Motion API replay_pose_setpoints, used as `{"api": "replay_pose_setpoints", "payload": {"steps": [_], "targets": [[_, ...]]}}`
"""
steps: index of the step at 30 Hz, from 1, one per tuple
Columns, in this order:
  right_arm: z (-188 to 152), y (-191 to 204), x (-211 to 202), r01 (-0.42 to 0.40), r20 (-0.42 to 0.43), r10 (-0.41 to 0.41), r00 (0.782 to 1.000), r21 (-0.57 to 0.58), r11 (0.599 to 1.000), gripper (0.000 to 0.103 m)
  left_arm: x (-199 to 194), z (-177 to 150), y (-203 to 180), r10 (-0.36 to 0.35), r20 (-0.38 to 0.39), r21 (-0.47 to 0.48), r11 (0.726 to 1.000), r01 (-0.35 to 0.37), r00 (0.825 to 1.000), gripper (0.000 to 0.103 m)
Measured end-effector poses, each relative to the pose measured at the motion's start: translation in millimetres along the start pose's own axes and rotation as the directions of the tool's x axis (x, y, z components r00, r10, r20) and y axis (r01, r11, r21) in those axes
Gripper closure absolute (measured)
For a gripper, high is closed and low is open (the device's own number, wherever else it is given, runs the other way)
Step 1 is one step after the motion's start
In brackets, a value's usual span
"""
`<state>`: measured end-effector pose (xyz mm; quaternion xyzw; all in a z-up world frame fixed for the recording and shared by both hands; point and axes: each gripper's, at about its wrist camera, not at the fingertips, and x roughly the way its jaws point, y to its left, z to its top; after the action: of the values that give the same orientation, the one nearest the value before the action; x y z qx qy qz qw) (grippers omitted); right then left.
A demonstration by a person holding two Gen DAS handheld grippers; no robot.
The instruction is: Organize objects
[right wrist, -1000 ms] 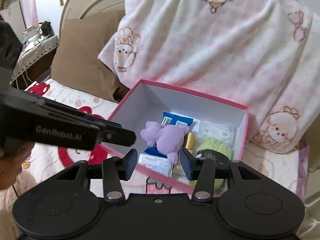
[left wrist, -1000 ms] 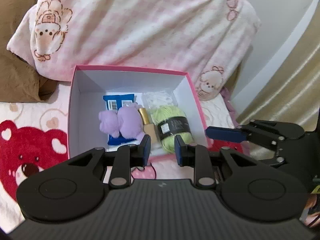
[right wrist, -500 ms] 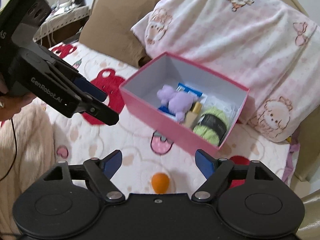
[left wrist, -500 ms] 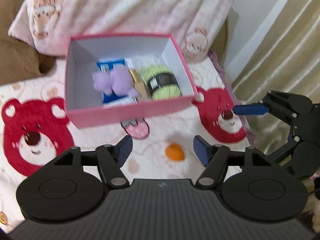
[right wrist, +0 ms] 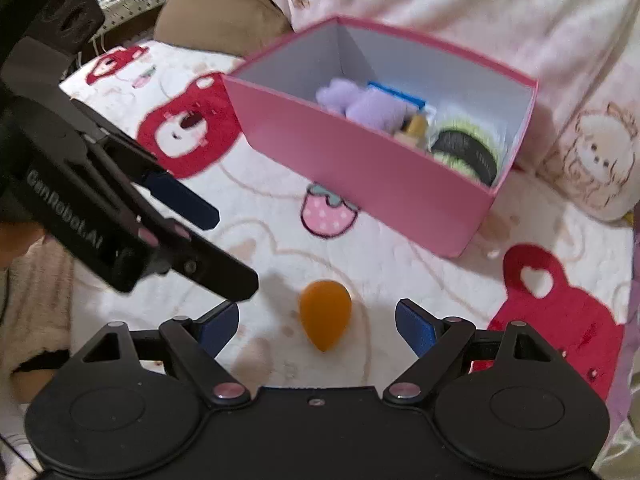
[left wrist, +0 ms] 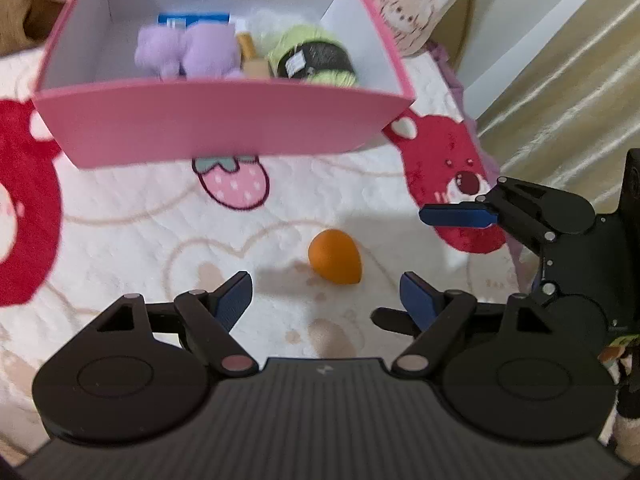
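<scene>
An orange egg-shaped sponge (left wrist: 334,256) (right wrist: 325,314) lies on the blanket in front of the pink box (left wrist: 224,124) (right wrist: 360,168). The box holds a purple plush toy (left wrist: 188,52) (right wrist: 368,104), a green yarn skein (left wrist: 316,60) (right wrist: 464,152), a blue packet (left wrist: 192,19) and a gold bottle (left wrist: 248,46). My left gripper (left wrist: 326,296) hangs just short of the sponge, its jaws opening and empty. My right gripper (right wrist: 318,320) has the sponge between its opening jaws, untouched. The two grippers come in from opposite sides, fingers (right wrist: 188,204) nearly crossing.
A white blanket (left wrist: 140,240) printed with red bears and a strawberry covers the bed. A pink-and-white quilt (right wrist: 480,20) and a brown pillow (right wrist: 216,12) lie behind the box. A curtain (left wrist: 560,80) hangs at the right. A fuzzy sleeve (right wrist: 36,312) shows at the left.
Both grippers dropped from over the box down toward the blanket and spread their jaws wide. The orange sponge came into view and now lies right at the fingertips.
</scene>
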<state>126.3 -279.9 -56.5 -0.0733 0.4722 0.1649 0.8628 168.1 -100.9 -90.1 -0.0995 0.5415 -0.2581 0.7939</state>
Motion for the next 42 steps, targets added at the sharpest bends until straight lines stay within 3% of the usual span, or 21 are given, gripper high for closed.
{"api": "replay_pose_setpoints", "payload": {"steps": [4,11,13,15,19,21,23,35,42], "targets": [[-7.4,1.7,26.9,0.084,-0.045,-0.086,0.995,-0.037,0.996,0.015,22.0,-3.6,10.2,-0.008,-0.003,-0.06,0.998,0.007,1.0,0.026],[-12.7,3.8,49.4,0.051,-0.084,-0.056,0.995,-0.055,0.997,0.016,44.1,-13.1,19.5,-0.037,0.083,-0.068,0.997,0.043,0.996,0.027],[-12.0,3.9,52.5,0.028,-0.084,-0.031,0.996,-0.041,0.999,0.022,47.6,-14.8,20.6,-0.067,0.109,-0.068,0.995,0.075,0.992,0.03],[-11.5,5.6,57.9,0.029,-0.098,-0.033,0.995,-0.039,0.999,0.037,52.2,-15.2,19.9,-0.085,0.12,-0.062,0.994,0.093,0.989,0.041],[-9.9,5.4,67.5,0.084,-0.116,-0.087,0.989,-0.032,0.996,0.048,61.7,-15.5,14.4,-0.077,0.133,-0.024,0.996,0.081,0.988,0.055],[-10.8,1.5,66.2,0.074,-0.114,-0.074,0.991,-0.005,0.997,0.06,66.5,-16.3,15.0,-0.099,0.143,-0.032,0.994,0.104,0.985,0.067],[-10.7,1.4,65.2,0.056,-0.118,-0.056,0.991,0.0,0.998,0.066,70.0,-15.3,16.4,-0.127,0.132,-0.056,0.989,0.135,0.983,0.07],[2.0,11.4,23.9,0.01,-0.035,-0.007,0.999,0.079,0.997,0.066,14.3,-12.0,5.2,-0.139,0.166,-0.017,0.989,0.144,0.976,0.072],[15.3,27.9,-8.0,-0.003,-0.002,0.003,1.0,0.105,0.994,0.066,-27.9,-11.2,-12.4,-0.106,0.149,0.04,0.994,0.102,0.983,0.073]]}}
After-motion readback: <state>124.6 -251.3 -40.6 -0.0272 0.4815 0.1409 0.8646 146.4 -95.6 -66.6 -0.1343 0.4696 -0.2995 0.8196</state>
